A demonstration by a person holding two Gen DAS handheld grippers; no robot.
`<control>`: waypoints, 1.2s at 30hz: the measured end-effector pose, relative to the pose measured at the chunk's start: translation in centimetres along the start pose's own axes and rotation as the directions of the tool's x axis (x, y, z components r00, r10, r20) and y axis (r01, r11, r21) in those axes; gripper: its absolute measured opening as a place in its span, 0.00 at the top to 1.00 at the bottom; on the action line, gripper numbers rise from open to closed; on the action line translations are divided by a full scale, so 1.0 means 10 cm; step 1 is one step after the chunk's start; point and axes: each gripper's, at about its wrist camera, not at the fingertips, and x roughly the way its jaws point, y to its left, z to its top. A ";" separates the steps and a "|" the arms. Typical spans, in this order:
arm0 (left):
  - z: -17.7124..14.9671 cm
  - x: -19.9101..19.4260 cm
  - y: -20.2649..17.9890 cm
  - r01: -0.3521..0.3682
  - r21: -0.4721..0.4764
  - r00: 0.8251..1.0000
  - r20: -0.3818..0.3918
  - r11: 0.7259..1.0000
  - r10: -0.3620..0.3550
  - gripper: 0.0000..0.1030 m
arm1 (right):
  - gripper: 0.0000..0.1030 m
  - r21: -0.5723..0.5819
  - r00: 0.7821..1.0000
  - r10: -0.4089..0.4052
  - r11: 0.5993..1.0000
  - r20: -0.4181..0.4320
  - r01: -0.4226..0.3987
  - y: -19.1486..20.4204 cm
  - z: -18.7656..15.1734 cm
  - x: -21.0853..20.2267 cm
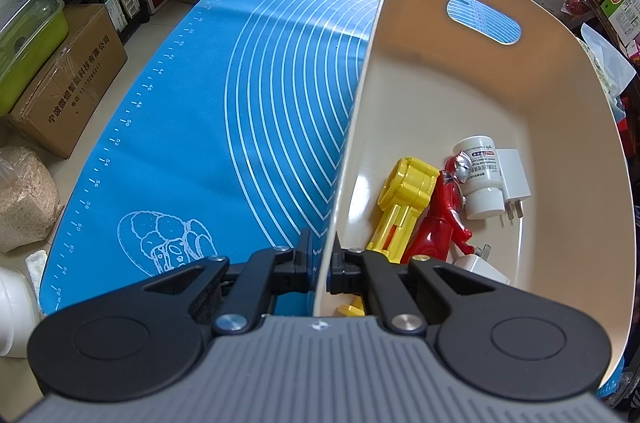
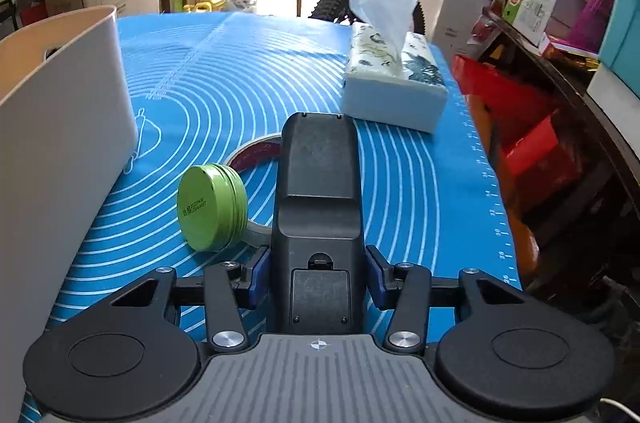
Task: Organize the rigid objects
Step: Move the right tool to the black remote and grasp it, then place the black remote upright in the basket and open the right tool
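A: Bin (image 1: 552, 127) first — cream, with a handle slot, standing on the blue mat (image 1: 224, 95). How is the left gripper (image 1: 323, 263) placed on it?

B: Clenched on the bin's near wall, one finger outside, one inside, the rim pinched between the pads.

A: And inside the bin?

B: A yellow toy (image 1: 404, 199), a red figure (image 1: 444, 215), a white bottle (image 1: 482, 179) and a white plug (image 1: 514, 179) lie together on the floor of it. Another white plug (image 1: 478, 261) sits nearer the gripper.

A: Right gripper (image 2: 316, 277)?

B: To the right of the bin, over the mat. A black remote (image 2: 318, 207) lies lengthwise between its fingers, battery cover up. The blue pads sit right at the remote's sides — whether they press yet, I cannot tell.

A: Anything else near the bin?

B: A green tin (image 2: 212, 207) tipped on its edge just right of the bin, touching the remote's left side or nearly so. A tape roll (image 2: 256, 151) lies behind the tin, partly hidden by the remote. A tissue pack (image 2: 394, 83) sits farther right of the bin, well apart.
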 end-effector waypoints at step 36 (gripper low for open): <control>0.00 -0.01 0.01 -0.006 0.001 1.000 0.001 1.000 0.006 0.93 | 0.48 -0.202 0.929 0.314 0.940 0.194 -0.276 1.48 0.75 -1.26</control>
